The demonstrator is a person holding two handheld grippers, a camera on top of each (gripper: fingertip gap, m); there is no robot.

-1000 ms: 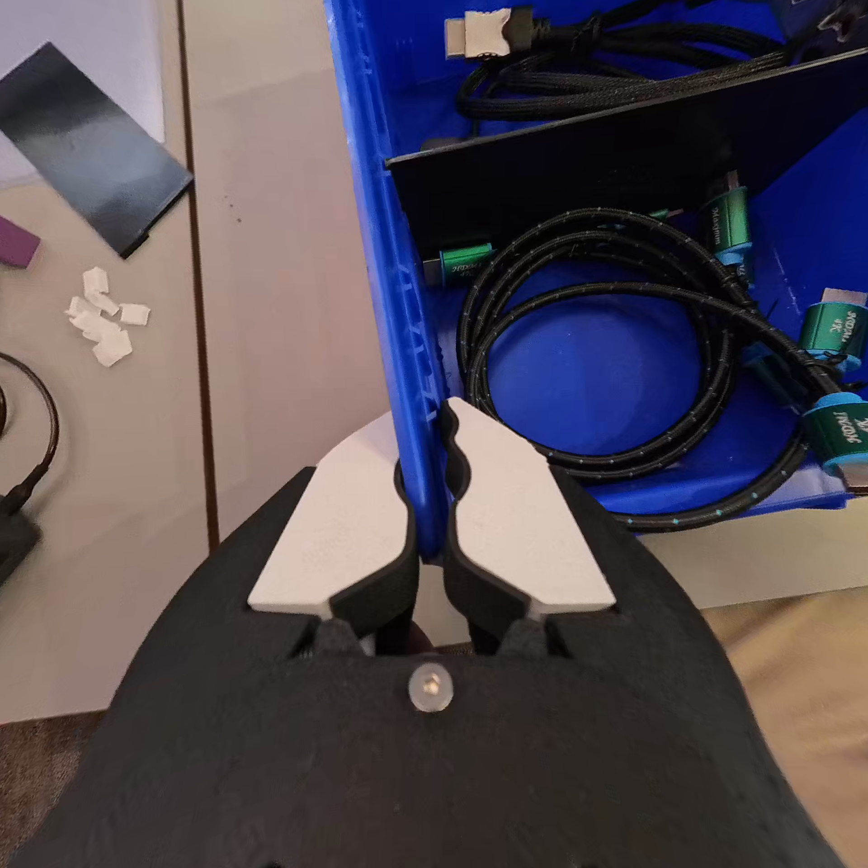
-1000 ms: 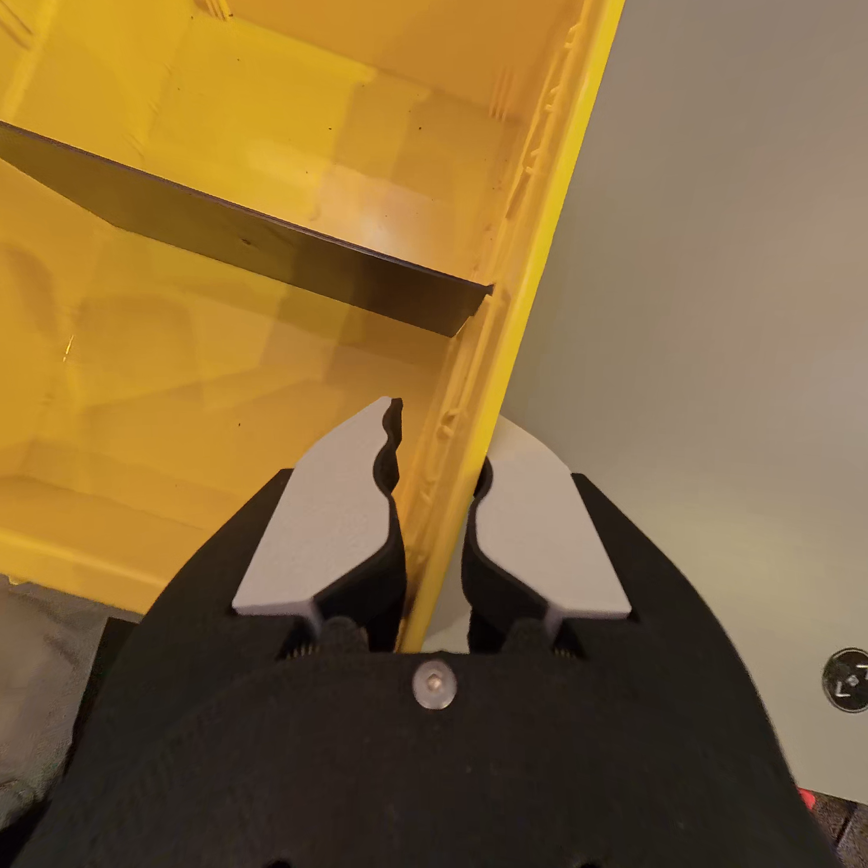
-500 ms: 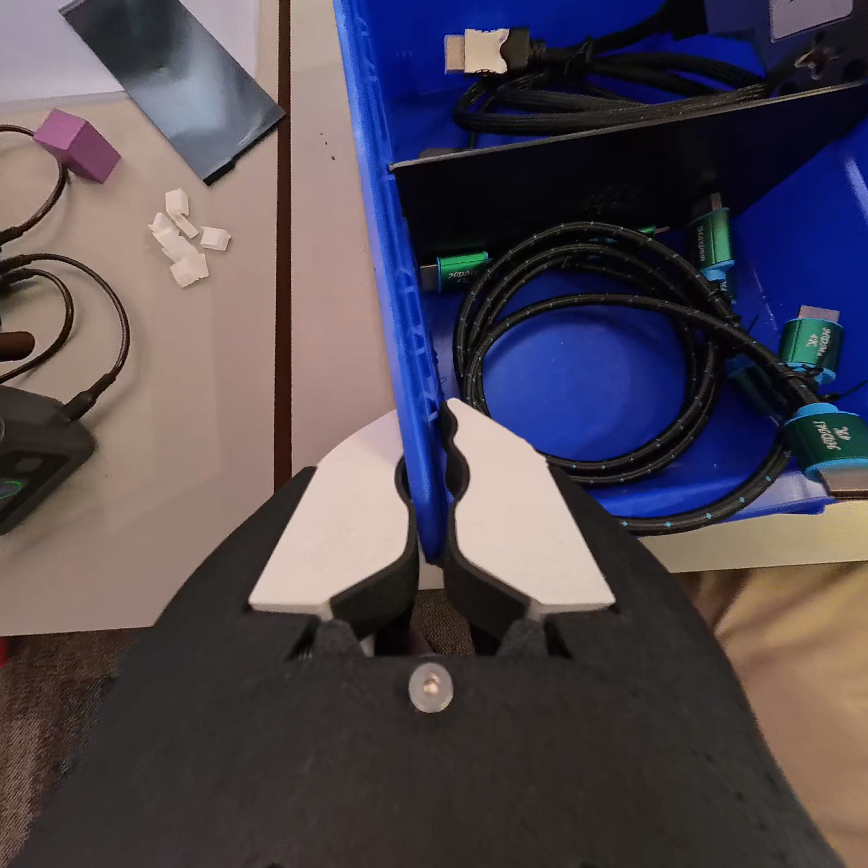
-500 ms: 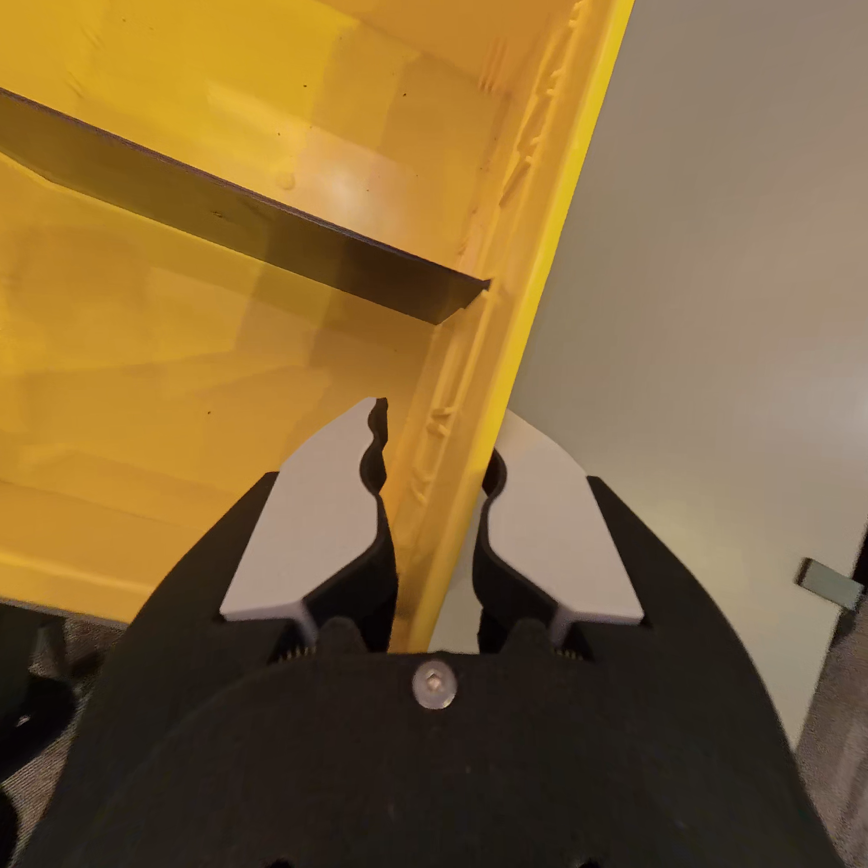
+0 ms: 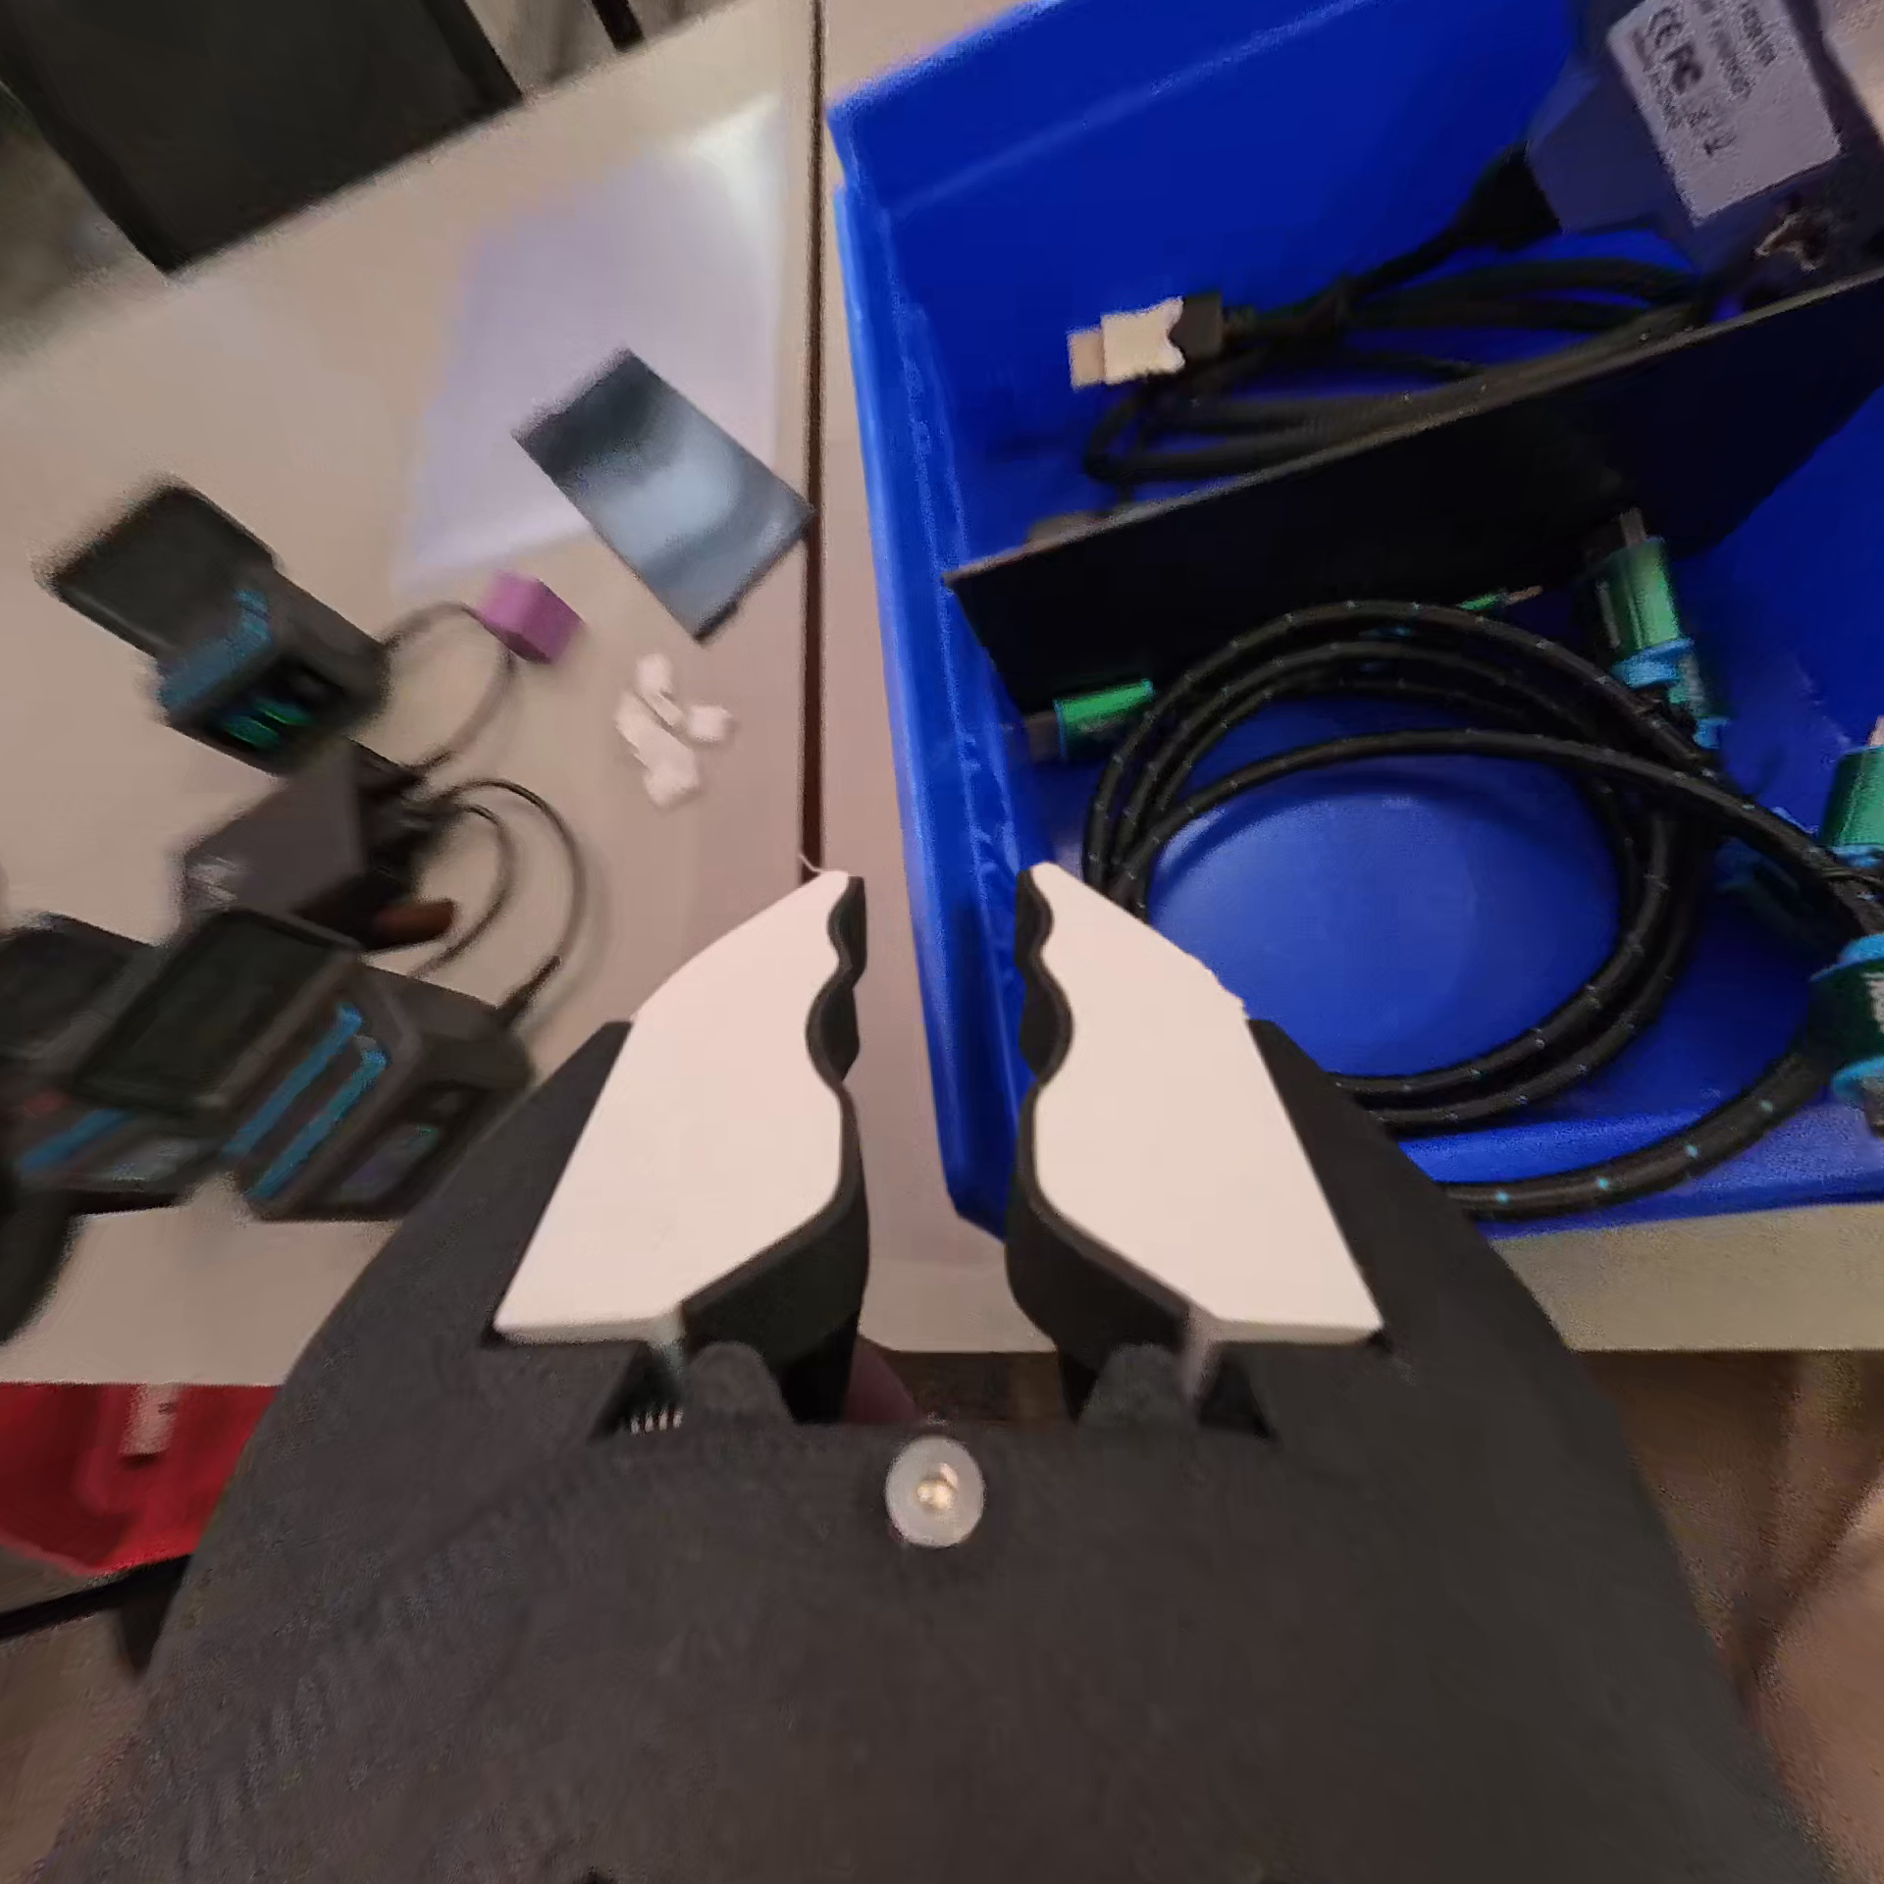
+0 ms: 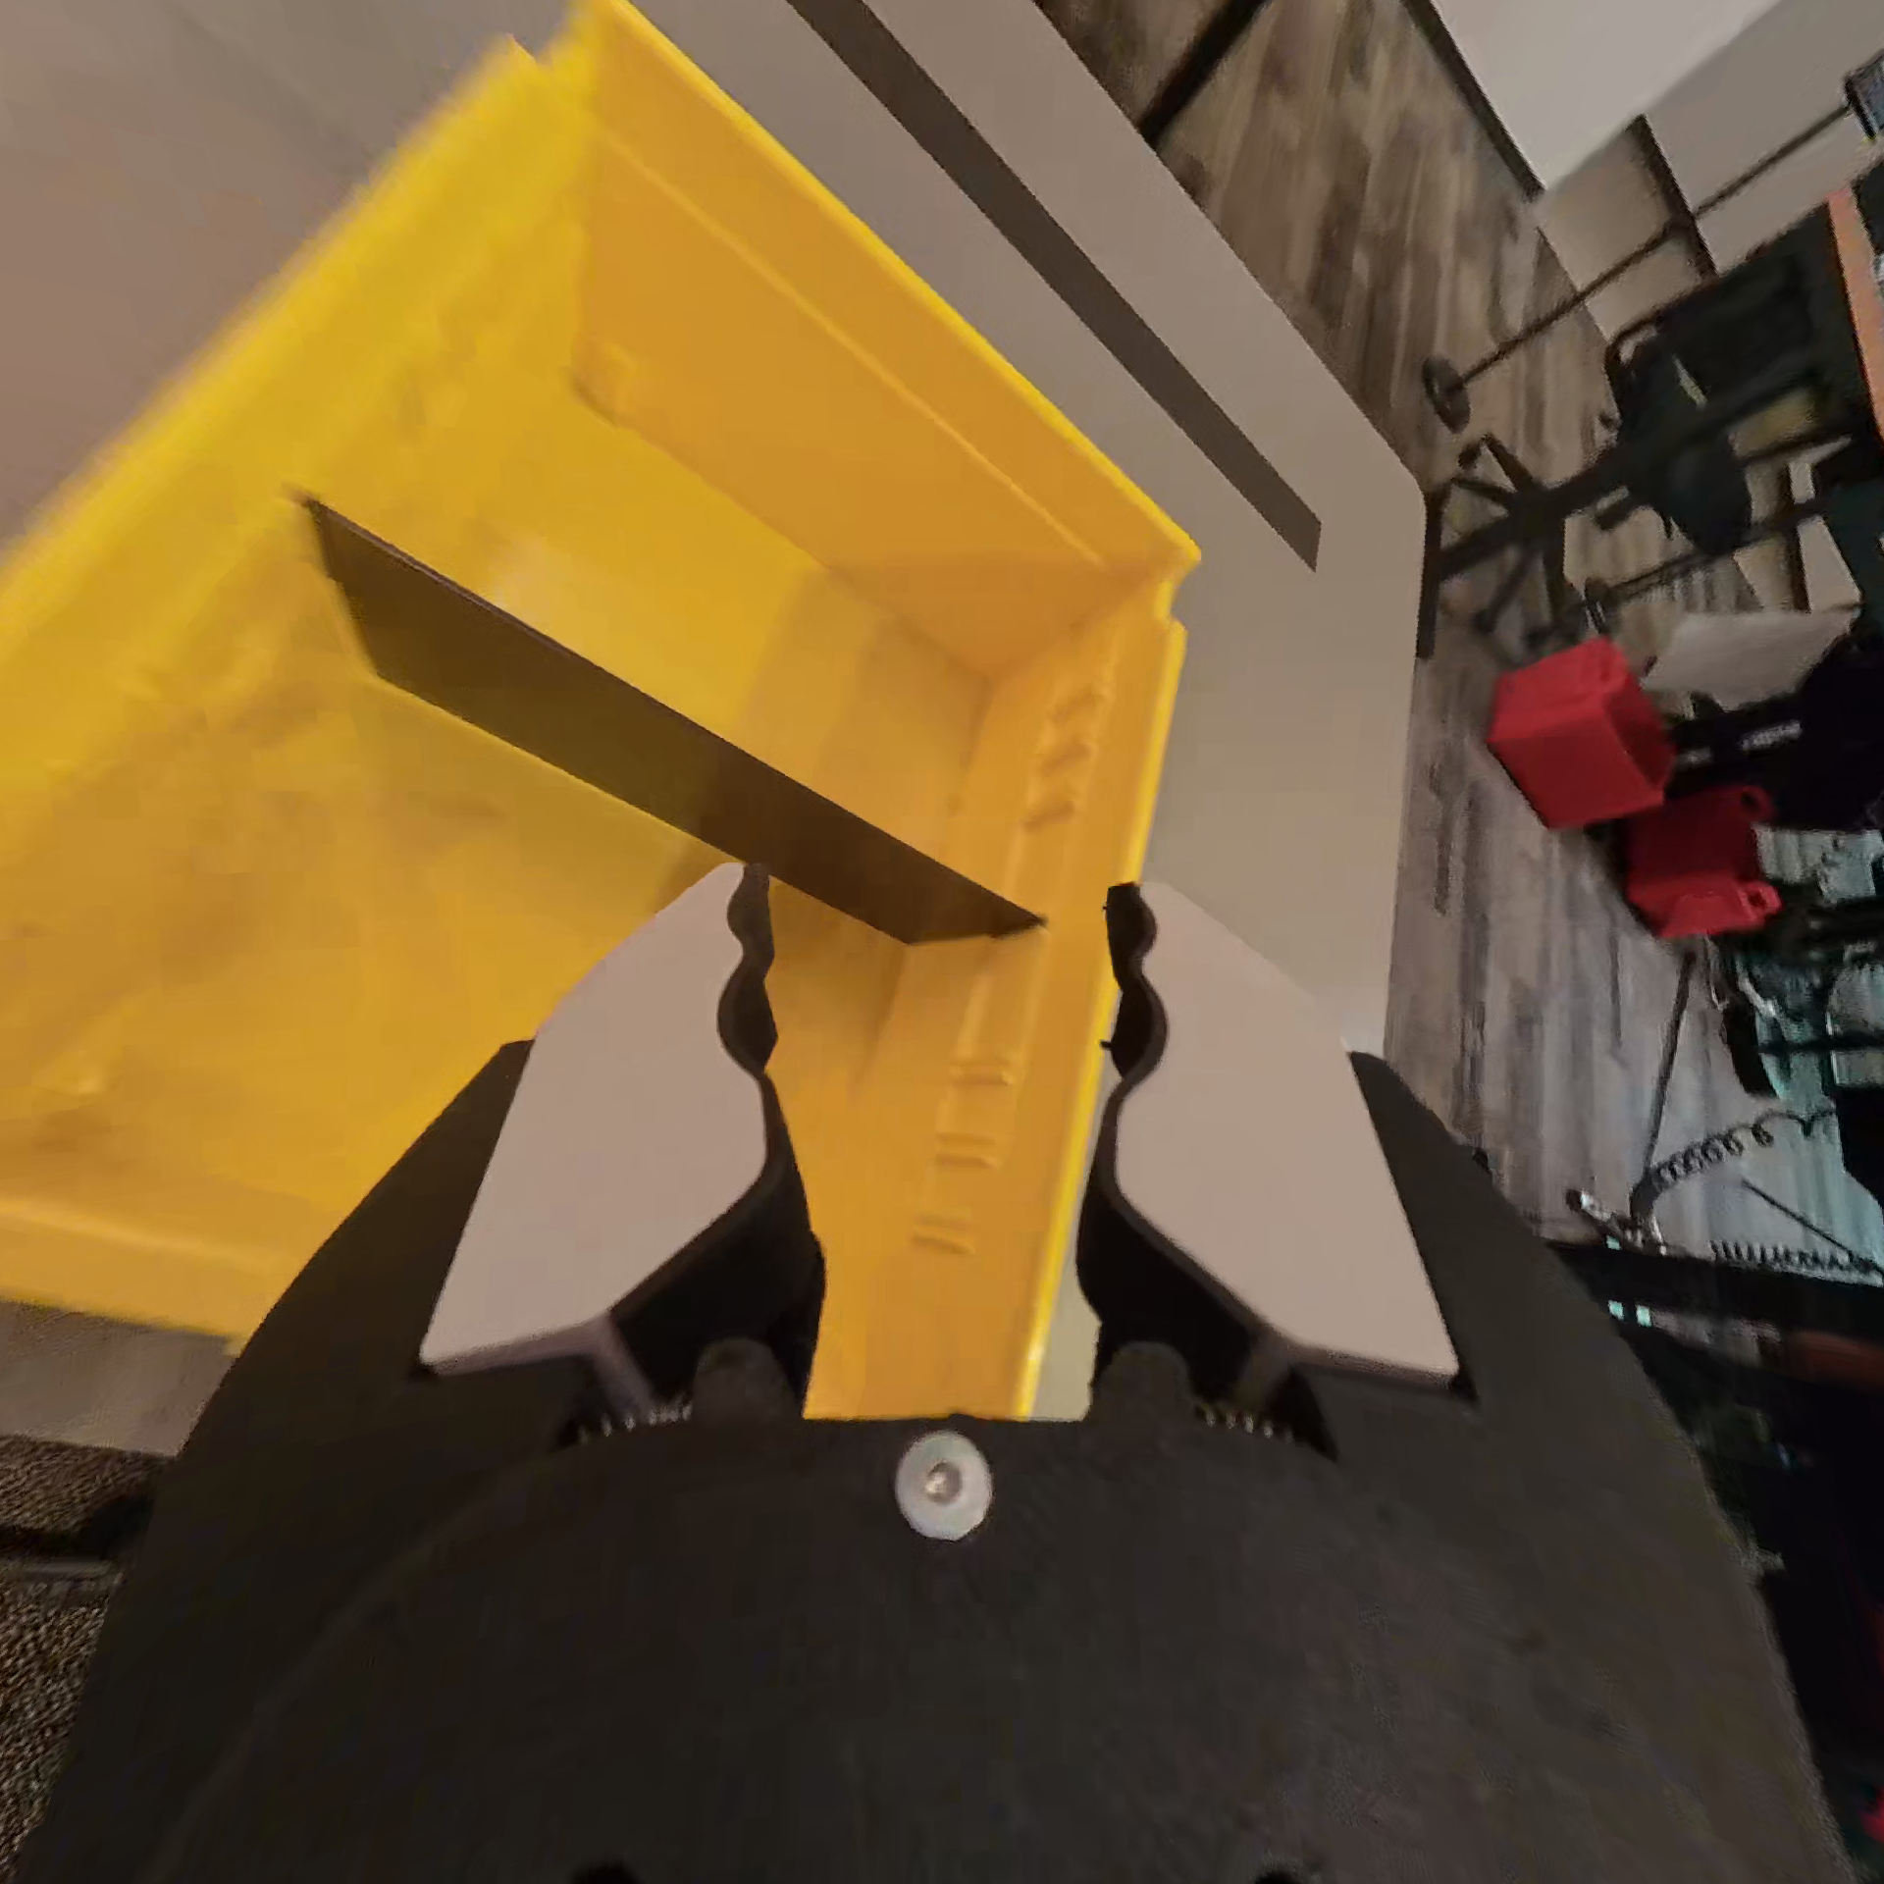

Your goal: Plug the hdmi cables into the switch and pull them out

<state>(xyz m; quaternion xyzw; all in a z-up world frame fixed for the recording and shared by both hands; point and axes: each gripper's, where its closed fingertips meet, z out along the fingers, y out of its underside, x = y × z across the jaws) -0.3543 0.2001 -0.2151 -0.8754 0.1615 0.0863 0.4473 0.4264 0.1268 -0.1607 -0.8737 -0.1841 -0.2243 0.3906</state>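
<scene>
The left hand-held gripper (image 5: 940,907), black-bodied with white-faced fingers, hangs released astride the left wall of the deep blue plastic bin (image 5: 933,632), one finger outside over the pale tabletop (image 5: 336,336), the other inside, gripping nothing. The coiled black braided HDMI cables with green metal plugs (image 5: 1356,734) lie in the bin's near compartment, just ahead and to the right of that gripper, the coil flat on the floor and one green plug (image 5: 1106,705) lying along the foot of the black divider panel (image 5: 1427,530), tip toward the left wall. Beyond the divider, in the far right corner, sits a grey boxy device (image 5: 1713,112), probably the switch, with another black cable with a silver plug (image 5: 1132,347) beside it. The right hand-held gripper (image 6: 933,882) also hangs open, straddling the right wall of a yellow plastic bin (image 6: 1147,734) that looks empty. By this reckoning the left gripper is the nearer to the cables, and a short reach rightward into the bin looks like the next move.
</scene>
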